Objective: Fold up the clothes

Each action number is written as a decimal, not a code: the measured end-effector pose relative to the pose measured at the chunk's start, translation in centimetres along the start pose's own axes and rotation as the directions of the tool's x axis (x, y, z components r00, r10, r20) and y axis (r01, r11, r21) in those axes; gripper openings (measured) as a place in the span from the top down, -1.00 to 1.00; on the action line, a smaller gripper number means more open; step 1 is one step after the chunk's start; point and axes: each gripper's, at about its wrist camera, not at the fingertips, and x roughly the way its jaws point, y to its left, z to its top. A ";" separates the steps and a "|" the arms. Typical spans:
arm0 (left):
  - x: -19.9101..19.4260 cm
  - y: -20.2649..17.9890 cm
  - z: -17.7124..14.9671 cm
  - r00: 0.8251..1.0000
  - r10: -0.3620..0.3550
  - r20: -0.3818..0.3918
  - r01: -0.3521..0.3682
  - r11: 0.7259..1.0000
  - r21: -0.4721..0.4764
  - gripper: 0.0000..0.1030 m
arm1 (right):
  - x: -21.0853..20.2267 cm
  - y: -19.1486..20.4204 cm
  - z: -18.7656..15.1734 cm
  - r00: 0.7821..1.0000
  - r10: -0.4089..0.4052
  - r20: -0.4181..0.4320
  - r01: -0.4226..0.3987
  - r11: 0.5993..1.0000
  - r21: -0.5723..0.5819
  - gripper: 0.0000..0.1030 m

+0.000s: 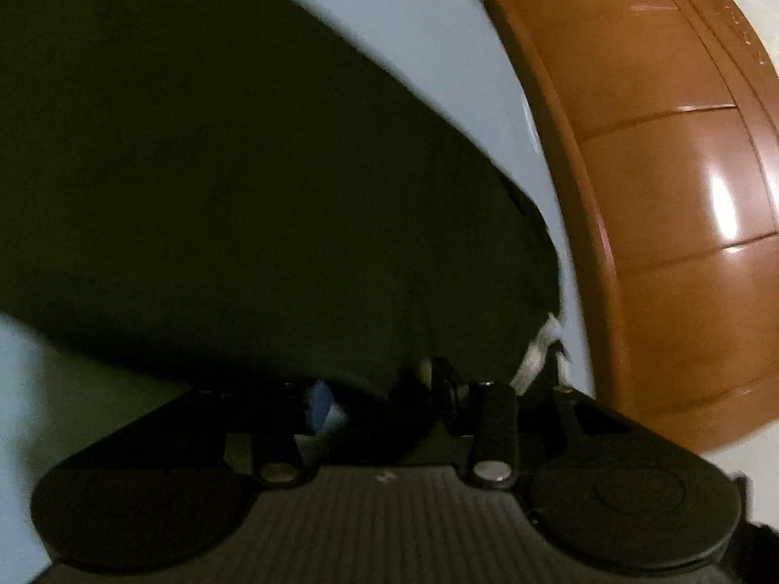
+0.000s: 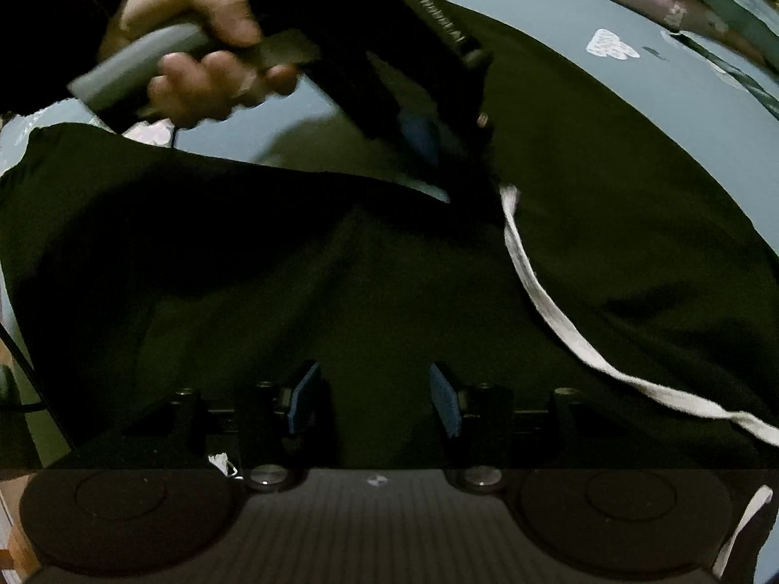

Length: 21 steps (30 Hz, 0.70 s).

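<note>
The right tongs [image 2: 374, 396] are seen released, their two blue pads [image 2: 303, 396] standing apart just above a dark olive-green cloth garment [image 2: 341, 301], with nothing pressed between them. Beyond them and to the right, a white woven drawstring [image 2: 535, 292] is laid across the garment, running from near the far tongs down to the right edge.

Farther ahead, the left tongs [image 2: 440, 180] are held by a person's hand [image 2: 194, 58] around a grey handle and are pointed down into a raised fold of the garment. In the left wrist view the left tongs [image 1: 384, 389] are buried in dark cloth and blurred; only one blue pad [image 1: 319, 404] is made out, so it cannot be told whether the fabric is gripped or let go. A frayed white end of the drawstring [image 1: 540, 345] is seen just right of them.

The garment is spread on a pale blue bed sheet printed with white clouds [image 2: 560, 24]. To the right of the left tongs, a glossy brown wooden bed frame [image 1: 657, 194] is seen beside the sheet [image 1: 414, 39].
</note>
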 end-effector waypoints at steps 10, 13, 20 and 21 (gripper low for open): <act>1.1 -0.9 -1.8 0.998 -0.006 -0.067 0.006 1.000 0.006 0.21 | -2.7 -1.5 -2.3 0.997 -0.071 0.026 0.067 0.988 0.138 -0.10; 1.4 -1.9 -1.7 0.999 0.032 0.014 -0.032 0.997 0.066 0.64 | -3.2 -1.8 -3.2 0.996 -0.087 0.012 0.083 0.981 0.177 -0.10; 2.3 -1.4 -0.8 1.000 0.005 0.000 -0.005 0.999 -0.045 0.73 | -3.6 -1.9 -4.3 0.995 -0.102 -0.004 0.100 0.966 0.238 -0.10; 2.3 -1.8 -0.9 0.999 0.038 0.018 -0.038 0.999 -0.009 0.79 | -4.1 -2.2 -4.4 0.995 -0.103 0.000 0.100 0.965 0.244 -0.10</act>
